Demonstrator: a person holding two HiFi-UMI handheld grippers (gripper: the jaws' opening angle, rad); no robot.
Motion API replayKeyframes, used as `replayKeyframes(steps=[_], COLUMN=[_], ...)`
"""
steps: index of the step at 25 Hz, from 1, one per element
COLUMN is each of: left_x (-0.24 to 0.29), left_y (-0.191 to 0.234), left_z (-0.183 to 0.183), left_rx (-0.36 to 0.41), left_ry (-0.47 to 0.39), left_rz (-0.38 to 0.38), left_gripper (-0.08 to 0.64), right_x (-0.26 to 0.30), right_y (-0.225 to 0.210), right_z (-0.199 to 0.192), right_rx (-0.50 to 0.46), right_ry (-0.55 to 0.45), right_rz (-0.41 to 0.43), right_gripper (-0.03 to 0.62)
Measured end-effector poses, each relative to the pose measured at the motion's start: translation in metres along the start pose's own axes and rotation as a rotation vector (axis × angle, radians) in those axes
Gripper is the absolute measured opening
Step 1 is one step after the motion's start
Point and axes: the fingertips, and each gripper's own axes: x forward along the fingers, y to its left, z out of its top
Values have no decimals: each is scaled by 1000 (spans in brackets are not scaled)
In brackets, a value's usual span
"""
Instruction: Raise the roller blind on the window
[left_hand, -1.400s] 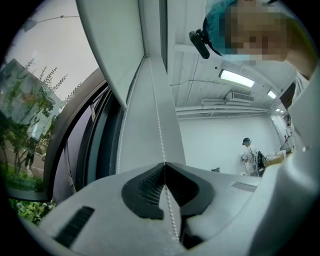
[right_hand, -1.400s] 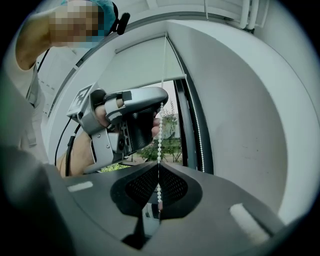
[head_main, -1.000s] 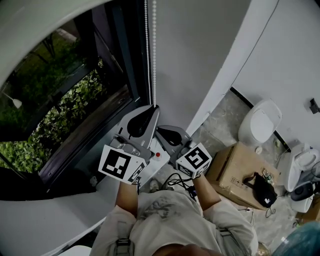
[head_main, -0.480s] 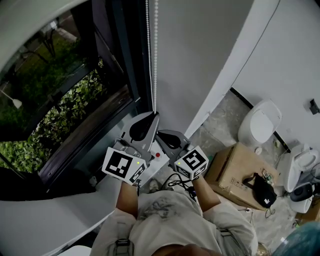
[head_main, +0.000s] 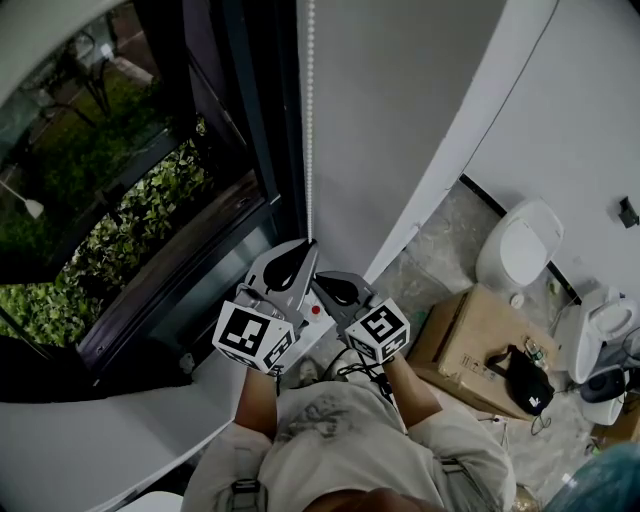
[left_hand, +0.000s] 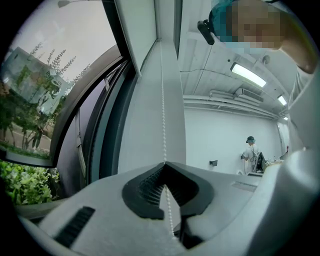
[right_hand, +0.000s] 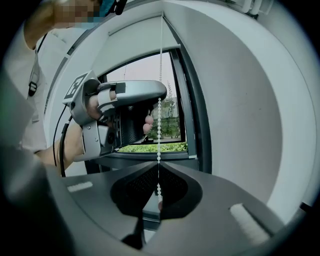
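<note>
White wall (head_main: 400, 110) fills most of the head view, running from the top edge down to the pale stone floor (head_main: 440, 235). Left of it stands one window (head_main: 250, 150) with a dark frame and green leaves (head_main: 130, 230) beyond the glass. In the right gripper view a pale sheet, seemingly the roller blind (right_hand: 142, 42), covers the upper part of that window opening, with the lower part uncovered.

On the floor to the right is one cardboard box (head_main: 465, 345) with one black pouch (head_main: 525, 385) lying on top. Farther off is one white toilet (head_main: 520, 245) with its lid down.

The left hand-held gripper (head_main: 307, 245) and the right hand-held gripper (head_main: 320, 280), two in all, sit close side by side near the middle of the scene. Each carries one of the two marker cubes (head_main: 250, 338).

The left one is nearer the window and reaches a little farther up the wall. Its jaws are closed on the bead chain (head_main: 309, 130), which passes between the ribbed black pads. The right one sits just beside and below it, its jaws likewise clamped on a strand of white beads.

The chain hangs straight down along the seam between window frame and wall. Whether both grip the same strand I cannot tell.
</note>
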Motion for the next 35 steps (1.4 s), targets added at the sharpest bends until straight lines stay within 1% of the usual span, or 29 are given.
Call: replayKeyframes(steps=[10, 19, 25, 32, 35], left_x=[-5, -12, -15, -17, -18], left_y=[-2, -6, -7, -7, -7], left_z=[-22, -51, -50, -49, -49], left_rx=[-19, -62, -61, -59, -59], left_ry=[41, 90, 90, 83, 81], left_rz=[1, 4, 4, 8, 10], left_gripper=[9, 10, 11, 11, 11], right_x=[0, -4, -4, -10, -15], right_y=[0, 4, 7, 13, 17], right_z=[-23, -54, -52, -49, -41], right_rx=[14, 46, 36, -15, -29], right_ry=[48, 113, 109, 103, 79], right_rz=[-4, 2, -5, -11, -7], right_gripper=[11, 11, 14, 17, 26])
